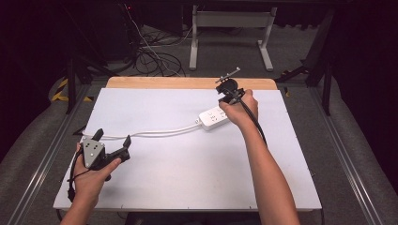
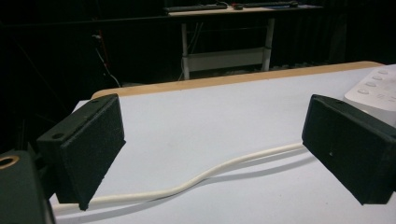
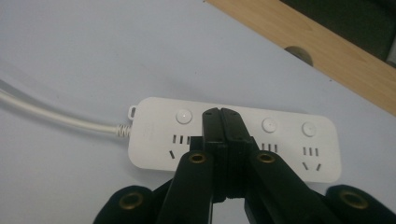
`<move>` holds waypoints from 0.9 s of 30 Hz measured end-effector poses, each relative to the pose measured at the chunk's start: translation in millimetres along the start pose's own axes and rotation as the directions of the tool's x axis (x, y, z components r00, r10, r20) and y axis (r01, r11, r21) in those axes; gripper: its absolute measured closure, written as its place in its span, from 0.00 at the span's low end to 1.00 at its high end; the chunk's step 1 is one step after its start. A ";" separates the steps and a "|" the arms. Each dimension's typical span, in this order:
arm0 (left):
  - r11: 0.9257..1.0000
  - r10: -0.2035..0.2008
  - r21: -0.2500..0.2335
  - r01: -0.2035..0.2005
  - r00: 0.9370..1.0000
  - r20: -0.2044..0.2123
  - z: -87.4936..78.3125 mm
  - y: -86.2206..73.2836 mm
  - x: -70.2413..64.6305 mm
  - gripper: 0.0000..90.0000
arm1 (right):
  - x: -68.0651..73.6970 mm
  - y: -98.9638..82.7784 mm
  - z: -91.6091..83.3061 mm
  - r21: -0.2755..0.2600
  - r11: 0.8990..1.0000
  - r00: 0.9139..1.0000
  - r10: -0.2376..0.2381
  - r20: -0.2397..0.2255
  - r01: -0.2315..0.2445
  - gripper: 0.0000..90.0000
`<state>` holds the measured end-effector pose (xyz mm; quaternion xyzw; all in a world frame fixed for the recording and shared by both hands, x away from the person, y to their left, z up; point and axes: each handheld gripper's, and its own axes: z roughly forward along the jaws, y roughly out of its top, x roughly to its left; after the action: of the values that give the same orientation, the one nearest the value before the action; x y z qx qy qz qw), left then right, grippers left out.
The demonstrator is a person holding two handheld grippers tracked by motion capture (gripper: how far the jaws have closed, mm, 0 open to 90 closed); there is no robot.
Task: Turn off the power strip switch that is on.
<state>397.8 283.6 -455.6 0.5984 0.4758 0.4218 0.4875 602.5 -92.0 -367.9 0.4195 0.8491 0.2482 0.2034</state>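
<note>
A white power strip (image 1: 213,117) lies on the white table top (image 1: 187,173), right of centre, and its white cable (image 1: 150,133) runs off to the left. My right gripper (image 1: 227,100) hangs just above the strip, pointing down at it. Seen from the right gripper view, my right gripper (image 3: 220,113) has its jaws shut with nothing between them, tips over the power strip (image 3: 294,154) between two of its round buttons. My left gripper (image 1: 112,138) rests open at the table's left. In its own view my left gripper (image 2: 212,140) straddles the cable (image 2: 210,170) without touching it.
A wooden table edge (image 1: 187,83) borders the far side of the white sheet. Beyond it stand a white desk frame (image 1: 230,21) and tangled cables (image 1: 157,56) on the dark floor. A corner of the power strip (image 2: 373,88) lies at far right of the left gripper view.
</note>
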 end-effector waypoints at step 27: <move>0.999 0.002 0.045 -0.003 1.000 0.025 3.1 -2.0 -3.5 0.07 | 14.0 2.2 67.4 0.100 0.995 0.999 0.033 -0.036 -0.029 1.00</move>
<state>399.8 279.7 -458.2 0.6150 0.4785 0.4041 0.4791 633.3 -62.6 -422.0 0.4374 0.8575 0.2166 0.1627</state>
